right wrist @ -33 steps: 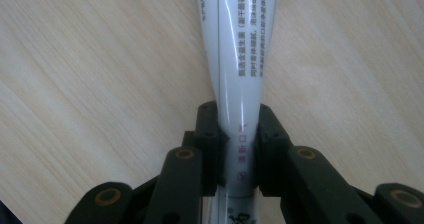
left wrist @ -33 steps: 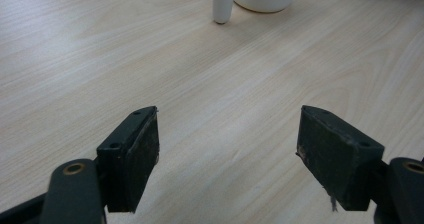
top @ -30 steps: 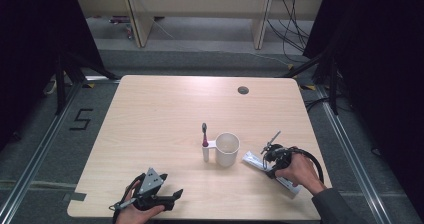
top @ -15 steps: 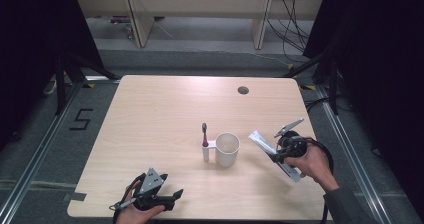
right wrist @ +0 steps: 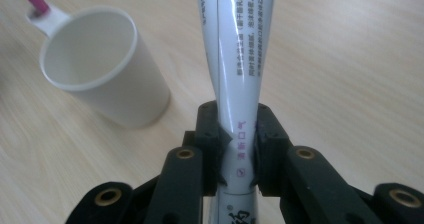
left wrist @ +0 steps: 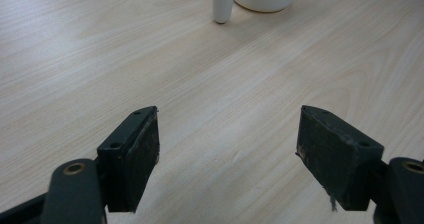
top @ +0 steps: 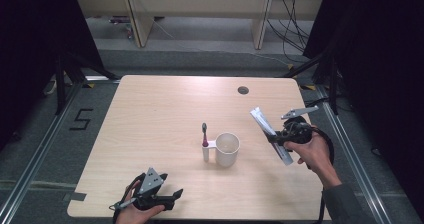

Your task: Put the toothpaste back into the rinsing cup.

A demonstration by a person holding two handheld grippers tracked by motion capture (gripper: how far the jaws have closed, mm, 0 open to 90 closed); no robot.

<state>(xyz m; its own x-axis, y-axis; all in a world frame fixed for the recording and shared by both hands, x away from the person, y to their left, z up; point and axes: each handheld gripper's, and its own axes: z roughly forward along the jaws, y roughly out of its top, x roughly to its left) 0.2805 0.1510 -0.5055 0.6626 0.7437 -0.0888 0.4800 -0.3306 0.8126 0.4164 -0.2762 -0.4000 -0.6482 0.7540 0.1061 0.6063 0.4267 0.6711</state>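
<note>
While my right gripper (top: pixel 278 138) clamps a white toothpaste tube (top: pixel 270 134) above the table's right side, my left gripper (top: pixel 170 196) rests open at the near edge

From the right gripper view I see the toothpaste tube (right wrist: pixel 235 74) as glossy white plastic, pinched narrow between the black jaws and widening away from them, with lines of small print down it and purple characters at the grip; in the high view it tilts up and to the left, right of the cup (top: pixel 227 149). That cup is matte white, round and empty, with a side holder (top: pixel 206 150) carrying a toothbrush (top: pixel 204 134) with a pink handle. Pale wood grain runs across the table (top: pixel 160 109). My left jaws stand wide apart, their pads (left wrist: pixel 145 154) dark and frayed, nothing between them
</note>
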